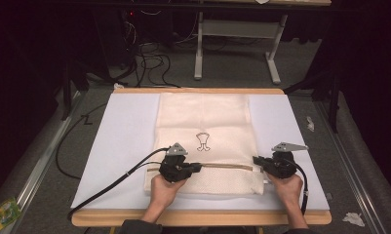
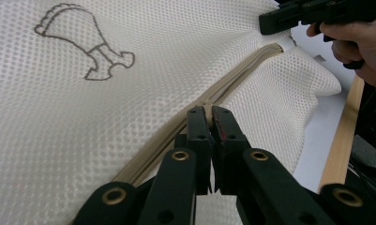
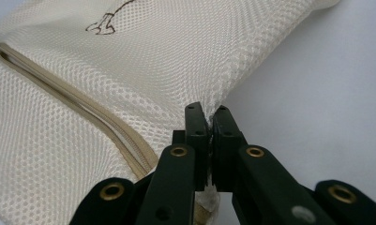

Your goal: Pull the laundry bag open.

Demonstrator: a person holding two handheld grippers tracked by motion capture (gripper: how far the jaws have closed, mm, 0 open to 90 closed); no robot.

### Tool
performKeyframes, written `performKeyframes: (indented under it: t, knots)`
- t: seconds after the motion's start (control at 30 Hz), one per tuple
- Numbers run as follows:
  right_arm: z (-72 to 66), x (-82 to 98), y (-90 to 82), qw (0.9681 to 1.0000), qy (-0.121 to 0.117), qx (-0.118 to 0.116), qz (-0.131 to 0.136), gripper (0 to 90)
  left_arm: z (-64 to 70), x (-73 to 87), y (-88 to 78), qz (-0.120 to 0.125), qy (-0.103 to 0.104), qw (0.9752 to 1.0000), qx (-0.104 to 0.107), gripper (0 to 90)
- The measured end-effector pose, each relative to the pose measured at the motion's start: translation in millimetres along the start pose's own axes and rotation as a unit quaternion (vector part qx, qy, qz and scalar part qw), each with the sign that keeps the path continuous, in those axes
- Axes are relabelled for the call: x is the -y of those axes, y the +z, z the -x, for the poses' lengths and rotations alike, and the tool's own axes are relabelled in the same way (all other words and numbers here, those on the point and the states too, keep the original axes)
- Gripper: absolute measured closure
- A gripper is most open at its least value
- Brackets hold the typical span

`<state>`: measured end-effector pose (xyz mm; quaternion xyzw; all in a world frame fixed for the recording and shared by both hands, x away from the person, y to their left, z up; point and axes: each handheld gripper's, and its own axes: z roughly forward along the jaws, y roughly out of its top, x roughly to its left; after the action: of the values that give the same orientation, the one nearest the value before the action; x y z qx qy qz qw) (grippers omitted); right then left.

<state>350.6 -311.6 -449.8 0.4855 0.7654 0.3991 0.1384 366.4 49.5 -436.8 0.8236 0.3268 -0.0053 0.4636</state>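
Note:
A cream mesh bag point(image 1: 205, 122) with a brown drumstick drawing point(image 1: 203, 142) lies flat on a white sheet. A tan zipper point(image 1: 227, 166) runs across its near part. My left gripper point(image 1: 199, 167) is shut on the zipper point(image 2: 232, 82), pinching it at its tips point(image 2: 209, 112). My right gripper point(image 1: 255, 159) is shut on the bag's right edge, with mesh caught between the tips point(image 3: 209, 112). The mesh point(image 3: 143, 70) is pulled taut there. The left gripper view also has the right gripper point(image 2: 266, 21) and its hand point(image 2: 359, 37) at the top right.
The white sheet point(image 1: 125, 136) covers a wooden table point(image 1: 198, 217). Beyond the far edge, cables point(image 1: 149, 63) lie on the grey floor beside a white table frame point(image 1: 199, 48). A green packet point(image 1: 0, 212) lies on the floor at the lower left.

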Motion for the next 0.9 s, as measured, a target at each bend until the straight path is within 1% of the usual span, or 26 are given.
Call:
performKeyframes:
  t: [0.03,0.07,0.13,0.2,0.4,0.43,0.53,0.67,0.73,0.77,0.87,0.9]
  knots:
    - [-0.1,-0.5,1.0,1.0,-0.001,0.005,-0.005,88.5,-1.3,-0.3,-0.6,0.008,-0.003,1.0,0.001,87.0]
    - [-0.1,-0.6,1.7,1.0,0.0,0.007,-0.005,88.5,-1.9,-0.4,0.2,0.011,-0.005,0.9999,0.002,87.0]
    - [0.9,-0.6,3.1,0.9999,0.001,0.012,-0.007,88.5,-2.5,0.3,2.1,0.008,-0.008,0.9999,0.002,87.0]
    - [1.6,-0.6,2.7,0.9999,0.001,0.011,-0.005,88.4,-2.5,1.7,1.8,0.005,-0.007,1.0,0.001,87.0]
    - [3.4,-1.0,0.6,0.9999,0.002,0.013,0.0,88.4,-5.8,2.0,-5.1,0.012,-0.012,0.9998,-0.005,87.0]
    - [2.9,-1.2,-0.1,0.9998,-0.001,0.016,0.006,88.5,-6.6,2.2,-7.7,0.016,-0.01,0.9998,-0.003,87.0]
    - [0.3,-2.9,0.9,0.9997,-0.006,0.022,0.002,88.4,-8.2,2.9,-9.0,0.021,-0.012,0.9997,-0.002,87.1]
    - [-3.2,-4.6,-2.4,0.9997,-0.006,0.025,0.003,88.4,-10.4,1.0,-10.8,0.024,-0.016,0.9996,0.002,87.0]
    - [-3.8,-6.2,-4.3,0.9996,-0.013,0.027,0.002,88.4,-10.1,0.6,-11.9,0.025,-0.015,0.9996,0.0,87.0]
    - [-3.8,-7.3,-4.9,0.9994,-0.016,0.03,0.0,88.4,-9.8,1.1,-13.8,0.027,-0.015,0.9995,-0.005,87.1]
    - [-3.2,-9.0,-5.5,0.9995,-0.013,0.03,0.002,88.4,-10.6,2.1,-15.9,0.027,-0.016,0.9995,-0.005,87.0]
    - [-4.9,-10.0,-5.2,0.9994,-0.017,0.03,0.003,88.4,-11.2,3.4,-18.9,0.025,-0.014,0.9995,-0.009,87.0]
